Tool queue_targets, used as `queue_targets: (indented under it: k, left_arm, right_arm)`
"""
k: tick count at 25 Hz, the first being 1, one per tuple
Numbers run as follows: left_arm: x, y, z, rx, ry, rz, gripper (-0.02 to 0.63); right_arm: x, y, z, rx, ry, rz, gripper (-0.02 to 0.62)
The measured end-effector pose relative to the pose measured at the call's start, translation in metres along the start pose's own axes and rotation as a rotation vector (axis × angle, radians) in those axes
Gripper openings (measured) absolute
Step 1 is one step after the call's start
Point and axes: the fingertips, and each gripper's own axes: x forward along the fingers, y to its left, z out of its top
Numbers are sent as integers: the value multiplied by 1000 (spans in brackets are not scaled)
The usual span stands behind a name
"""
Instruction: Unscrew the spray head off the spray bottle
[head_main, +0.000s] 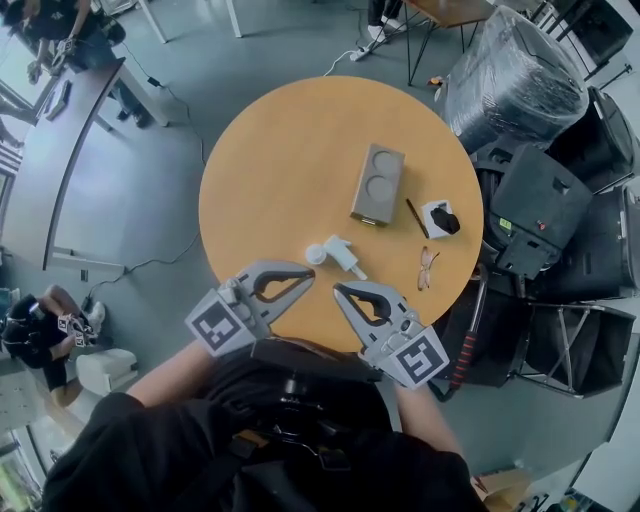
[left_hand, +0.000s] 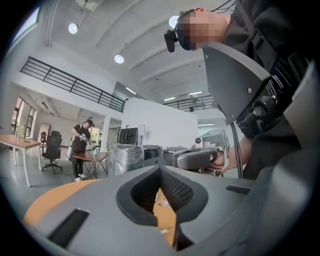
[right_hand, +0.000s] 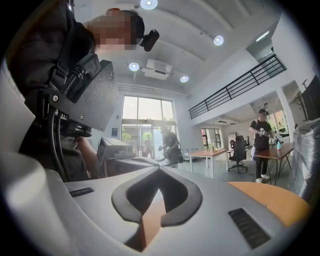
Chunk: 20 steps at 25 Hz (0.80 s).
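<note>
I hold both grippers close to my body over the near edge of the round wooden table (head_main: 260, 150), their tips angled toward each other and close together without touching. The left gripper (head_main: 311, 281) is clenched: in its own view the two fingers (left_hand: 95, 205) meet at the tip, and the padded hollow behind it shows only a sliver of tabletop. The right gripper (head_main: 338, 291) is clenched the same way. Its fingers (right_hand: 235, 200) are pressed together with nothing in the hollow, and it touches nothing. The white spray head (head_main: 334, 255) lies on its side on the table just beyond the two tips, apart from both, with its thin tube pointing to my right. Farther out stand a grey block with two round hollows (head_main: 377, 185), a dark pen (head_main: 416, 218) and a small white-and-black object (head_main: 440, 218). A pair of glasses (head_main: 427, 268) lies near the table's right edge.
</note>
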Motion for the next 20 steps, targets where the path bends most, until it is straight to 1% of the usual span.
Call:
queue_targets:
  k: [3,8,11,15,20]
  left_arm:
    - [-4,-1,7,-2,-18,-3,18]
    - [-14,-6,16,-4,1,-9,18]
    - [-14,-7,19,14,-5,-4,18]
    - [-18,-11,23,13,6,0,18]
    - [-23,-17,19,10,7,-8,18]
  right_arm:
    - [1,3,4,3,3,-2,-2]
    - [2,11,18,-10,2,-30,-2]
    - [2,15,23,-24,-15,-25,-2]
    - [2,19,30,-26,-17,-31,-2]
    - [2,24,24,-22,-9,-33,-2]
